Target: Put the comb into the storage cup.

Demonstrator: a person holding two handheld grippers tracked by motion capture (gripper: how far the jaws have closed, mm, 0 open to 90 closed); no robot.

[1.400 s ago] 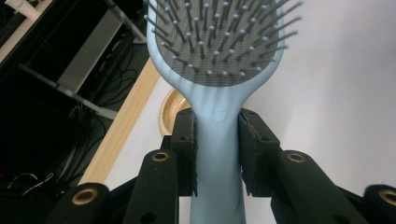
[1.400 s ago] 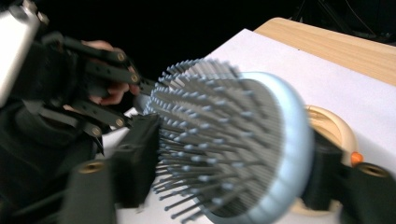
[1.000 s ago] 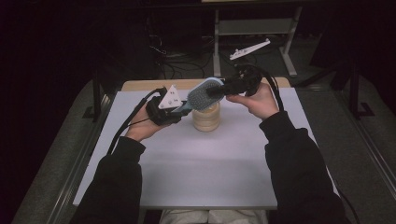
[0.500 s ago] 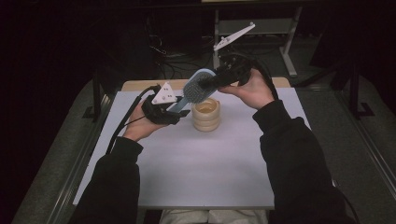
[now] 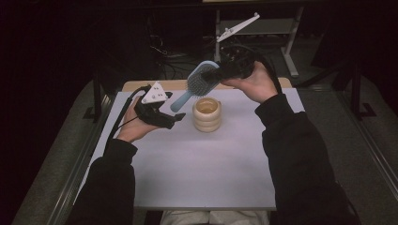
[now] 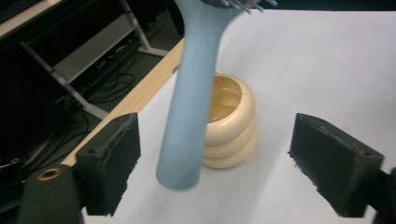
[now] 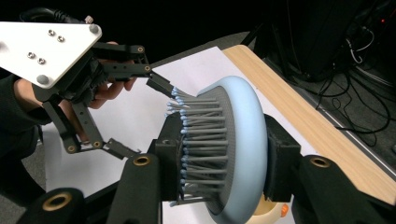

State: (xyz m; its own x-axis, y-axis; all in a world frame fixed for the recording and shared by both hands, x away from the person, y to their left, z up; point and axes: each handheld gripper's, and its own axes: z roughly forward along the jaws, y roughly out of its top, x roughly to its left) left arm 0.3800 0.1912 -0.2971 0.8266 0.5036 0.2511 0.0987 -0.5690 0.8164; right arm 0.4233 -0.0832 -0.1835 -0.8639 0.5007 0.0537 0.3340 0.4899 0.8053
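A light blue hairbrush hangs in the air above a cream ribbed holder on the white table. My right gripper is shut on the brush head, bristles against one pad. The handle slopes down toward my left gripper. The left jaws have just been opening; the handle is between them, and neither pad touches it. In the right gripper view the left gripper spreads open just beyond the bristles.
The table's wooden back edge runs behind the holder. Beyond it are dark floor, cables and a metal stand. The white surface stretches toward the person in front of the holder.
The left jaws opened and let go of the brush handle. The right hand lifted the brush up and toward the back; the left hand stayed about where it was.
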